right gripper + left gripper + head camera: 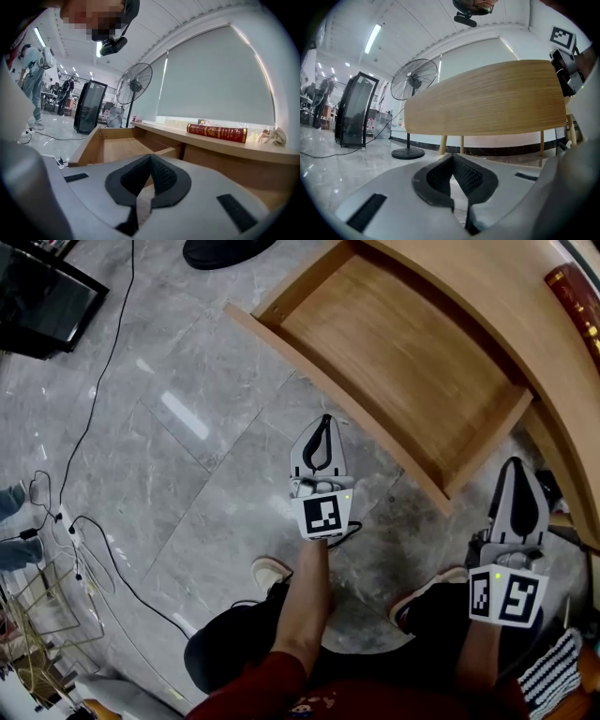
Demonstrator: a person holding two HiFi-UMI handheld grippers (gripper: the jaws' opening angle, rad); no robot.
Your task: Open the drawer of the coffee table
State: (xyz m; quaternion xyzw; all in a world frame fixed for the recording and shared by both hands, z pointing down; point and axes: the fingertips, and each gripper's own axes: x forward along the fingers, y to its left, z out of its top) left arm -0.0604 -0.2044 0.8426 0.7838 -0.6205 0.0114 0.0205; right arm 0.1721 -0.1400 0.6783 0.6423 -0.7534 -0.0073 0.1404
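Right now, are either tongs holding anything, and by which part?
Nothing is held. Left tongs and right tongs are both shut with nothing between them; the drawer stands pulled out, ungripped.

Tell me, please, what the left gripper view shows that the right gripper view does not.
Only the left gripper view shows the drawer's front panel from outside, the fan's round base and the other gripper's marker cube. Only the right gripper view shows the drawer's inside, the red book on the tabletop and a standing person. Both show the standing fan and the black cabinet, and each shows its own claw shut and empty: left claw, right claw.
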